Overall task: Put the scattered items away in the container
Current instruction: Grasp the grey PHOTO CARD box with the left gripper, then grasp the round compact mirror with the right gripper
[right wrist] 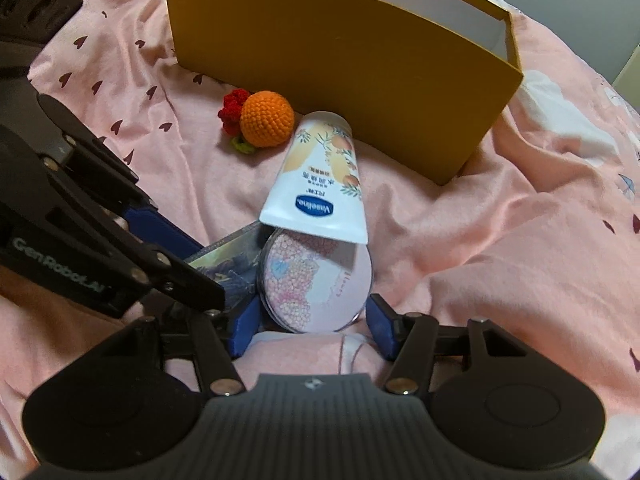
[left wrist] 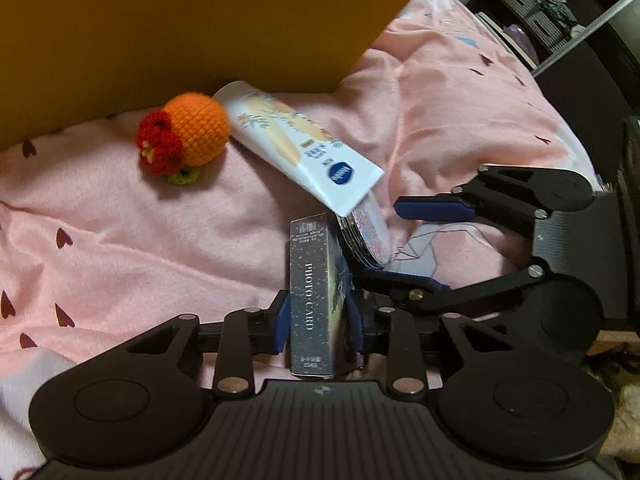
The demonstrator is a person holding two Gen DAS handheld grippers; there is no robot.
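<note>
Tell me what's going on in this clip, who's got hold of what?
A person is tidying items on a pink bedspread with two handheld grippers. The left gripper is clamped on a dark glittery "Photo Card" box. The right gripper is open around a round pink disc, not clearly gripping it yet. A white Vaseline tube lies across the disc's top edge, beside an orange crocheted ball with a red flower. The yellow cardboard box stands open behind them.

The left gripper [left wrist: 320,320] clamps its jaws on an upright photo card box [left wrist: 316,300]. Just beyond, a Vaseline tube [left wrist: 296,144] lies on the pink bedspread [left wrist: 120,232], its crimped end over a round compact [left wrist: 366,236] between the right gripper's [left wrist: 404,244] parted jaws. A crocheted orange [left wrist: 188,136] sits beside the yellow box [left wrist: 180,32].
</note>
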